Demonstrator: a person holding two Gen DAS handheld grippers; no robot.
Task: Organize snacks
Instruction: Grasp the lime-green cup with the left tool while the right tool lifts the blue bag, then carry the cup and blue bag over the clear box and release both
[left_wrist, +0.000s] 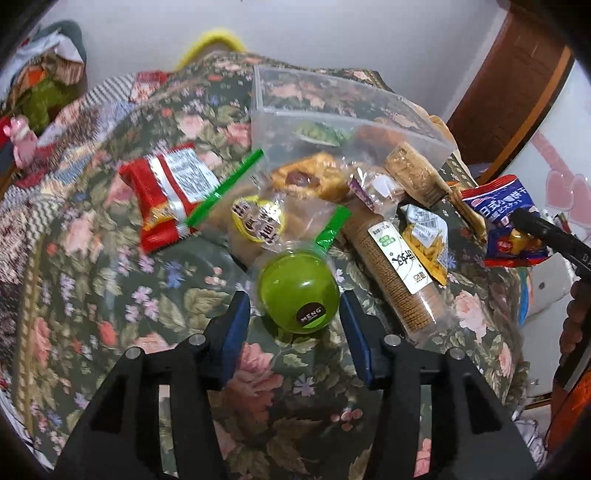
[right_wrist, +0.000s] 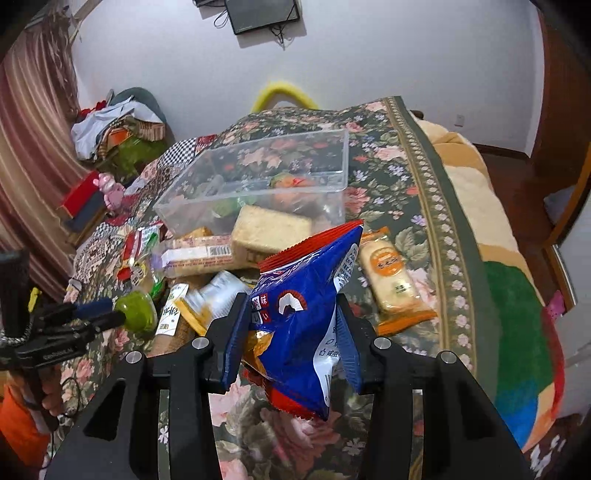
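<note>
The blue foil snack bag (right_wrist: 306, 325), crinkled and glossy with red serrated ends, is hanging lifted above the cloth, and the right gripper (right_wrist: 291, 332) is clenching it, both blue pads pressing into its sides. Toward the left, the left gripper (left_wrist: 295, 314) is sitting with its ridged blue pads on either side of a smooth, round green capsule (left_wrist: 297, 293) in a clear wrapper. A narrow gap is showing at each pad in the left wrist view, so the jaws are standing released around it, not squeezing.

Beyond the capsule, loose snacks are lying heaped on the flowered cloth (left_wrist: 110, 295): a shiny red packet (left_wrist: 166, 192), a clear sleeve of round brown biscuits (left_wrist: 399, 273), a clear zip bag with a green strip (left_wrist: 236, 192), and a pale rectangular wafer block (right_wrist: 269, 229). A flat orange-ended cracker pack (right_wrist: 395, 280) is lying just right of the blue bag.

Behind the heap, a clear, rigid, rectangular plastic bin (right_wrist: 258, 177) is standing open-topped. It is holding a few wrapped items, green and orange, too blurred through the wall to identify.
</note>
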